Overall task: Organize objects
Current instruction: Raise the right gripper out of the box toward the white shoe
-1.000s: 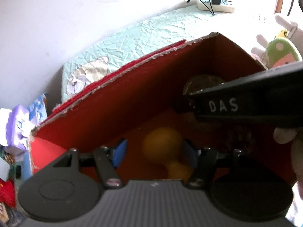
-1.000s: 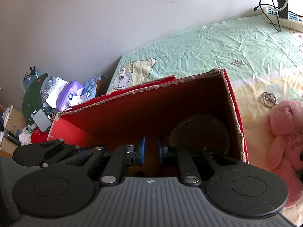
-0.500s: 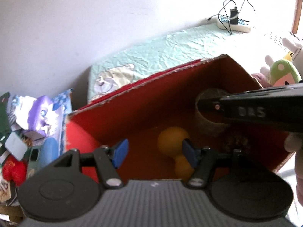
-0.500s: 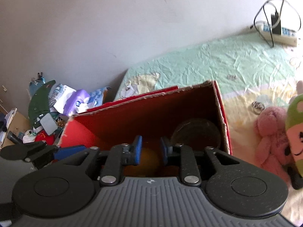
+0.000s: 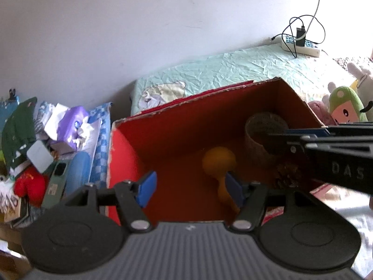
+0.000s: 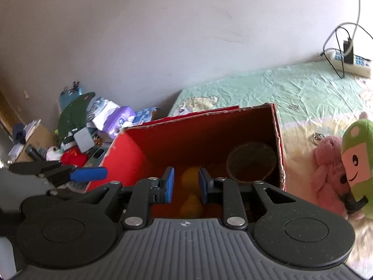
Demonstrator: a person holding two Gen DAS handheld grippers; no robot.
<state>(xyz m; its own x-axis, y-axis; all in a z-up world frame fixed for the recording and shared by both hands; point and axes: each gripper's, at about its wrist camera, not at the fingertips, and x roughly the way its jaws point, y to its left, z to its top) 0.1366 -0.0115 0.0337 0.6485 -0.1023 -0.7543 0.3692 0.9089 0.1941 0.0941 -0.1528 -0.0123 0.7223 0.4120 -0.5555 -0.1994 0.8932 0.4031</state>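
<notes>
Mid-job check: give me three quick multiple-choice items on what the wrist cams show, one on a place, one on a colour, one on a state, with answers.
1. Where does the round woven basket sit?
A. on the bed sheet
B. inside the red box, at its right end
C. on the pile by the wall

2. What colour is the toy lying on the box floor?
A. yellow-orange
B. green
C. purple

3. How does the left gripper stand?
A. shut on the toy
B. shut on the box wall
C. open, nothing between its pads

Answers: 1 B, the basket is within the box walls, against the right side. 2 A, it shows yellow-orange against the red floor. 3 C, the blue pads stand wide apart with the toy lying below them.
</notes>
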